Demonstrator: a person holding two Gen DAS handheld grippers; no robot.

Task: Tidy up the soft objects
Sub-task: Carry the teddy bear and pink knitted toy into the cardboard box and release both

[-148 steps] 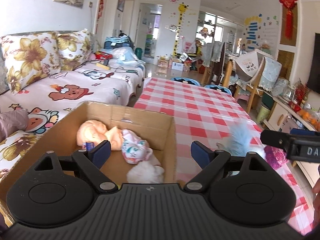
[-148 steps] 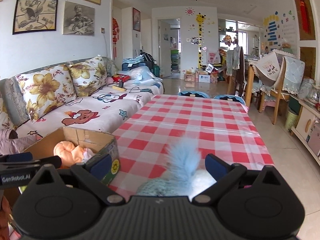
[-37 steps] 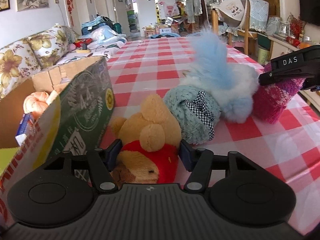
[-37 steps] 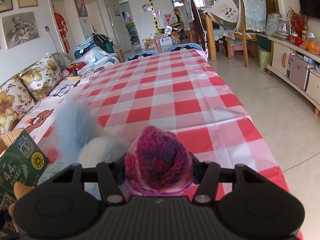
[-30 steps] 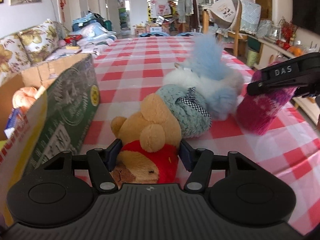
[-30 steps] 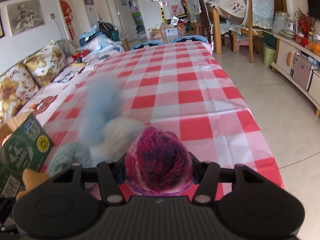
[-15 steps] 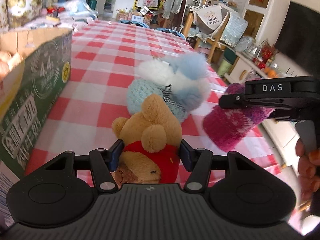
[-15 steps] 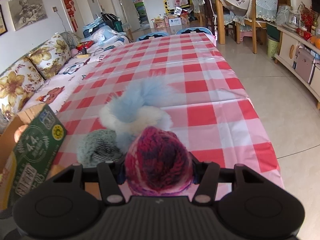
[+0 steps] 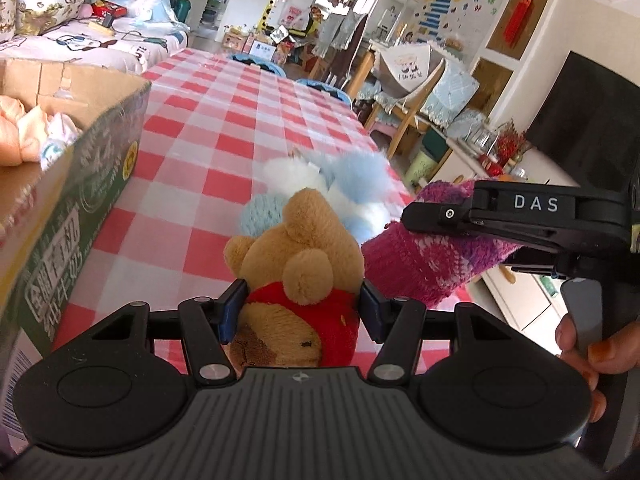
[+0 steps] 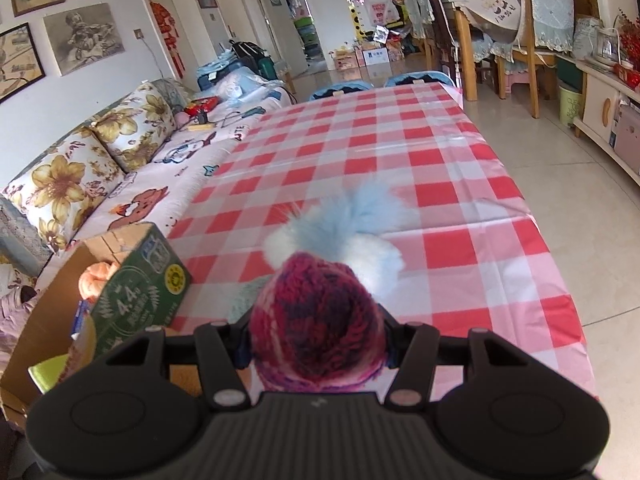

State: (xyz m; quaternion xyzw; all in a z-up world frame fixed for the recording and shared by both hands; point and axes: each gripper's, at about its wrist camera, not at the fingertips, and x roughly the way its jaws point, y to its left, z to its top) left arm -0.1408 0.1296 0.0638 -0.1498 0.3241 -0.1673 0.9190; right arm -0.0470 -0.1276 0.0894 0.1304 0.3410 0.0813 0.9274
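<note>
My left gripper is shut on a tan teddy bear with a red shirt, lifted off the checked table. My right gripper is shut on a magenta knitted hat, which hangs in the air to the right of the bear as a pink-purple knit. Behind them a fluffy blue-and-white toy and a teal knitted piece lie on the table. The open cardboard box stands at the left, with peach and white soft items inside.
A sofa with floral cushions runs along the table's left side. Chairs and a low cabinet stand at the right, across bare floor. A hand holds the right gripper's handle.
Both grippers have risen with their toys. The left one rolled and swung right, so the box slid to the frame's left edge. The fluffy toy settled on the table.
</note>
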